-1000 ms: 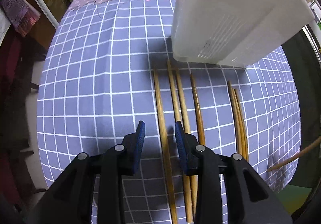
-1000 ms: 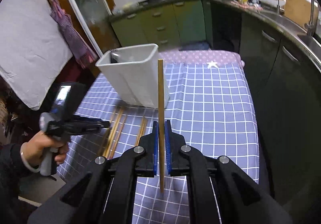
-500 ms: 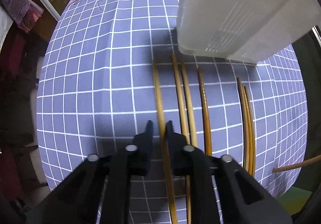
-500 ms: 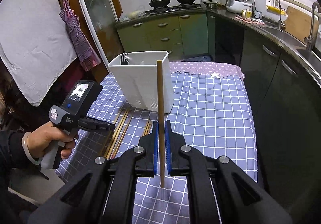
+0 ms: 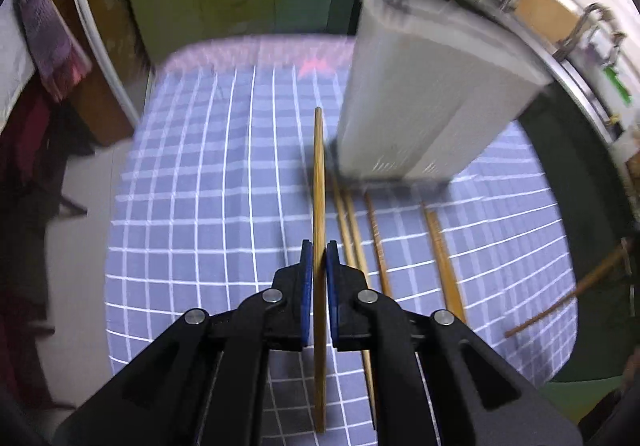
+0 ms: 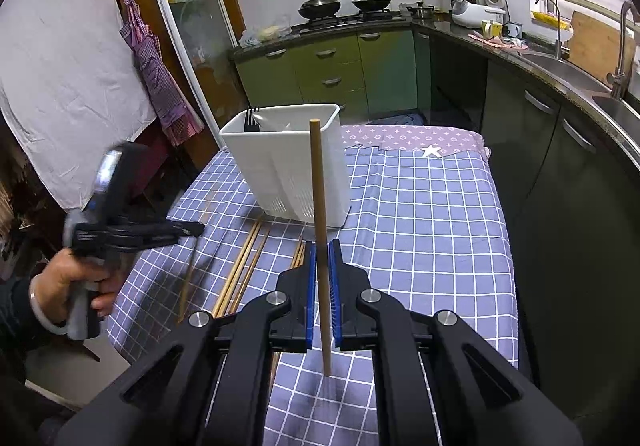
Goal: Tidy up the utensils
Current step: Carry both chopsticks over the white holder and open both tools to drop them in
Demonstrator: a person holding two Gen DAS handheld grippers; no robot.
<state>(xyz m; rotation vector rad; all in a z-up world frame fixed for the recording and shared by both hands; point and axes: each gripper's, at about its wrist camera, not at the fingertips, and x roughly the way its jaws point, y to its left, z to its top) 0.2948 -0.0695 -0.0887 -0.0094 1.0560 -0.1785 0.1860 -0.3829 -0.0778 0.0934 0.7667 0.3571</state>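
Observation:
My left gripper [image 5: 319,258] is shut on a wooden chopstick [image 5: 319,182], lifted off the checked cloth and pointing toward the white utensil holder [image 5: 424,106]. Several more chopsticks [image 5: 376,242] lie on the cloth in front of the holder. In the right wrist view my right gripper [image 6: 321,258] is shut on another chopstick [image 6: 318,182], held upright over the cloth. The holder [image 6: 292,170] stands beyond it with a black fork [image 6: 251,120] inside. The left gripper [image 6: 188,230] appears there at the left, blurred, its chopstick hanging below as a faint streak.
The table [image 6: 432,214] carries a blue checked cloth with a purple patterned strip at its far end. Green kitchen cabinets [image 6: 340,66] and a dark counter with a sink [image 6: 568,66] lie behind and to the right. A person's hand [image 6: 76,278] holds the left gripper's handle.
My left gripper closed on the leftmost chopstick and lifted it off the cloth, tilting up toward the holder. The right gripper kept its chopstick and stayed nearly still.

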